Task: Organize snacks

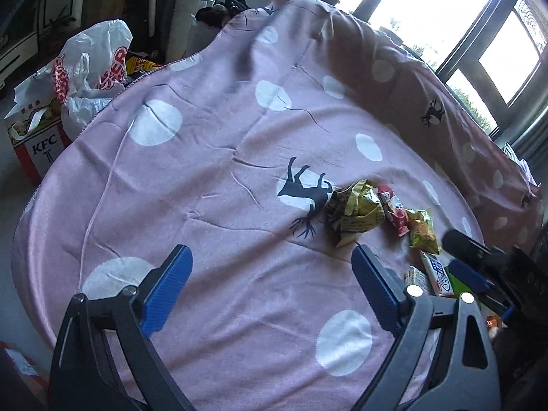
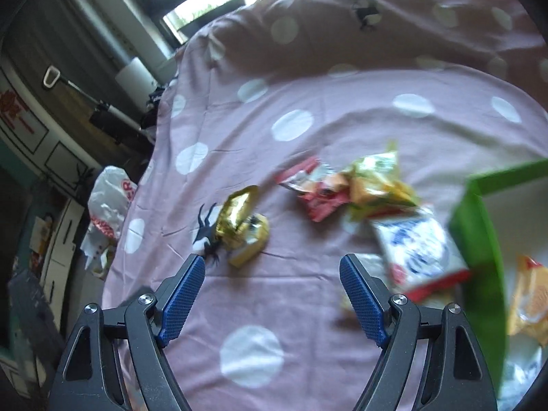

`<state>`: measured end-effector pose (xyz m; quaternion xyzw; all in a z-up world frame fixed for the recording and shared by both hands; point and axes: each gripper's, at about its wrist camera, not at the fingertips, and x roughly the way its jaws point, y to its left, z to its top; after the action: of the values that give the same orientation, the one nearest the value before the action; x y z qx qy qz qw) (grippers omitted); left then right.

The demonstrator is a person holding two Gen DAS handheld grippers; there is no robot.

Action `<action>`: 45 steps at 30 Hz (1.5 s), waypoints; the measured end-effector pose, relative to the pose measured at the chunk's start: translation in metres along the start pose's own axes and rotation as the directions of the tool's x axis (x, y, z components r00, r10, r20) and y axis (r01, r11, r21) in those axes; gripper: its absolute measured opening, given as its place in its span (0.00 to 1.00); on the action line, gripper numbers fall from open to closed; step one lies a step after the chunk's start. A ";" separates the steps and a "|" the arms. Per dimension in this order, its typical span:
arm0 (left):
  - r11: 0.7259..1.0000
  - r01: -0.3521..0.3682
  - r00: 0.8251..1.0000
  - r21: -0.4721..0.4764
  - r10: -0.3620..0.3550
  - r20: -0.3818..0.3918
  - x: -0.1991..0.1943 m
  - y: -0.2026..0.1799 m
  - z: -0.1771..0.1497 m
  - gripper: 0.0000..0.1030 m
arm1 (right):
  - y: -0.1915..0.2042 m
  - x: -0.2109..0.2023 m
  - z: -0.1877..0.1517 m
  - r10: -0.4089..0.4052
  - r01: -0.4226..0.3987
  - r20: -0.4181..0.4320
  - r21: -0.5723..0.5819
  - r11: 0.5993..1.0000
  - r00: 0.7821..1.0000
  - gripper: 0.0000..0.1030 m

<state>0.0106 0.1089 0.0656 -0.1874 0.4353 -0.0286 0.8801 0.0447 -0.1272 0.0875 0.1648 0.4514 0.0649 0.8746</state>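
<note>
Snacks lay loose on the pink dotted blanket (image 2: pixel 308 308): a gold packet (image 2: pixel 241 224), a red packet (image 2: pixel 310 191), a yellow one (image 2: pixel 380 181) and a white-and-blue pack (image 2: pixel 416 250) touching the green box (image 2: pixel 479 239). We held the left gripper (image 1: pixel 270 287) and right gripper (image 2: pixel 272 296) wide apart, both empty. We judged the white-and-blue pack the easiest next pick: close on one edge, lift it clear of the box wall. A KFC bucket (image 1: pixel 37 147) and plastic bag (image 1: pixel 92 65) sat well apart, no obstacle.
</note>
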 end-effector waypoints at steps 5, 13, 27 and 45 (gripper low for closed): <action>1.000 -0.009 0.999 -0.027 0.008 -0.039 0.008 0.007 0.002 0.72 | 0.032 0.054 0.014 -0.021 0.018 -0.025 -0.085 0.996 0.999 0.65; 1.000 -0.024 0.998 -0.016 0.023 -0.053 0.012 0.005 0.004 0.70 | 0.033 0.091 0.014 0.013 -0.017 -0.069 -0.052 0.999 0.998 0.32; 0.998 0.051 0.993 0.034 -0.047 -0.105 0.013 -0.016 -0.008 0.70 | -0.004 -0.022 -0.047 0.057 -0.075 -0.115 -0.151 0.986 0.992 0.30; 0.873 0.399 0.897 0.281 -0.308 -0.318 0.015 -0.111 -0.066 0.71 | -0.088 -0.064 -0.064 0.085 -0.079 -0.053 0.104 0.991 0.995 0.58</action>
<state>-0.0190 -0.0180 0.0571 -0.1044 0.4947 -0.2897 0.8127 -0.0477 -0.2115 0.0724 0.2258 0.4717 0.0824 0.8483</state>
